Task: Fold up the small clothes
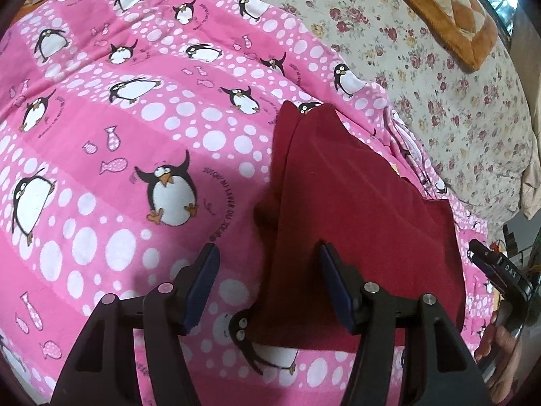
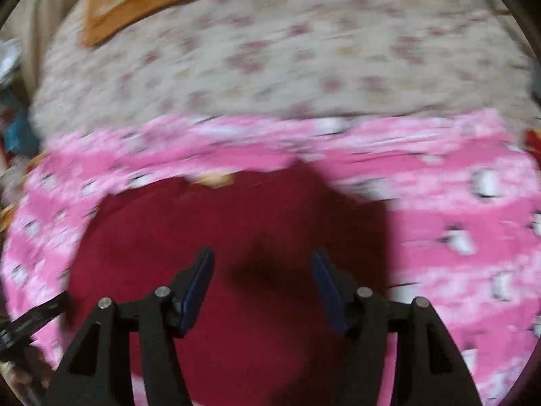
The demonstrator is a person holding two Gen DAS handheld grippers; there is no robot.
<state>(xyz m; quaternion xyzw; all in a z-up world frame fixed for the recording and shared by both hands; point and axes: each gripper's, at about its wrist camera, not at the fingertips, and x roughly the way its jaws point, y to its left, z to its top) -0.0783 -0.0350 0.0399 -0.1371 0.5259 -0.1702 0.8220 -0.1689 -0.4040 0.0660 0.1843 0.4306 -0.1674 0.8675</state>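
Dark red garment flat on pink penguin blanket, left gripper and right gripper released

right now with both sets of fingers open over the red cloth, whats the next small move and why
Probably bring the left gripper right and close it on the near left edge of the dark red garment. That edge passes between its open fingers, ungripped, and the cloth lies narrow on the pink penguin blanket, so another fold seems due. The right gripper is open above it.

Black claw, blue pads
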